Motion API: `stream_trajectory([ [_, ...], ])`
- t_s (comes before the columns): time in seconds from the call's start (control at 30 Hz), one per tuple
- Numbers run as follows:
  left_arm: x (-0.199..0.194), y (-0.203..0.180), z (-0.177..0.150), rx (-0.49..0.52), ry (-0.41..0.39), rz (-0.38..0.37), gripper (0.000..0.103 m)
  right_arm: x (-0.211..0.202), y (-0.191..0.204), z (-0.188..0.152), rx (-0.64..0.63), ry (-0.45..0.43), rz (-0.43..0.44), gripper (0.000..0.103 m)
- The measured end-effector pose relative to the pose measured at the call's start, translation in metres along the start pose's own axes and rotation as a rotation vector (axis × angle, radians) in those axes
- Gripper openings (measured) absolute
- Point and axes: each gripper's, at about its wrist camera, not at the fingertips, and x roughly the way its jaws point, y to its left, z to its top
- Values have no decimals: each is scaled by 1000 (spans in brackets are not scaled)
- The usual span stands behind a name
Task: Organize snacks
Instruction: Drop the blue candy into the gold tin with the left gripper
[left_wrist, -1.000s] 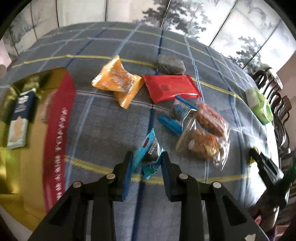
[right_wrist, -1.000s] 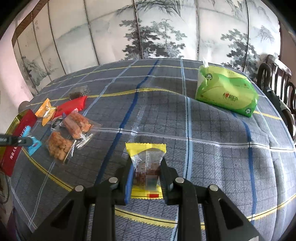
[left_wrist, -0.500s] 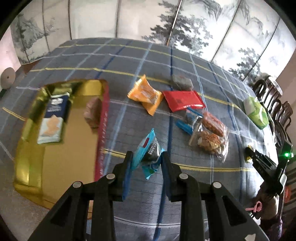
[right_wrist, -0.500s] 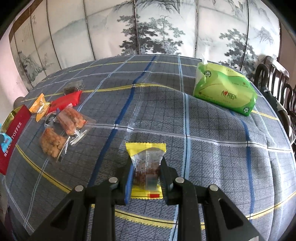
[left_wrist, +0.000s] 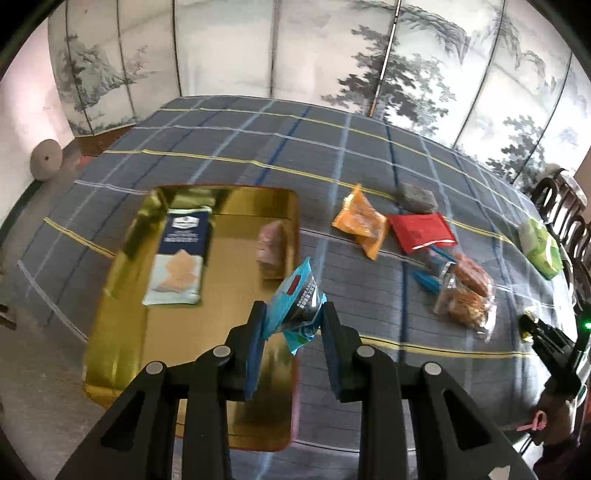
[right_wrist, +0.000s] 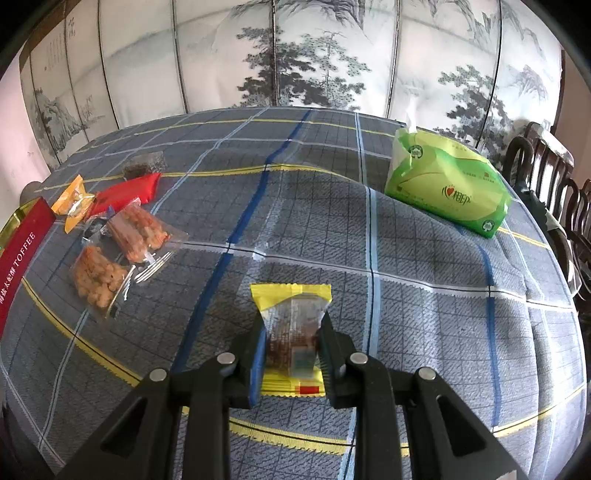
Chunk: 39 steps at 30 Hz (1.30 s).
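Observation:
My left gripper is shut on a blue snack packet and holds it in the air above the right edge of the gold tin. The tin holds a navy biscuit pack and a brownish snack. My right gripper is shut on a yellow-edged clear snack packet low over the tablecloth. On the cloth lie an orange packet, a red packet, a grey packet and two clear bags of fried snacks.
A green tissue pack sits at the far right of the table. Dark wooden chairs stand along the right side. The tin's red side shows at the left edge of the right wrist view. A painted folding screen stands behind the table.
My left gripper has carried the blue packet up and to the left, from above the cloth to above the gold tin. My right gripper has barely moved with the yellow packet.

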Motion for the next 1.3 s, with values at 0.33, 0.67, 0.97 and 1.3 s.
stream_trajectory([
  [0.33, 7, 25, 5, 5, -19, 63, 26, 0, 1, 0, -4, 0, -7, 25],
  [0.67, 31, 37, 13, 40, -1, 125, 26, 0, 1, 0, -4, 0, -7, 25],
  [0.97, 52, 42, 28, 67, 27, 145, 26, 0, 1, 0, -5, 0, -7, 25],
  [1.3, 70, 43, 44, 81, 50, 155, 26, 0, 1, 0, -5, 0, -7, 25],
])
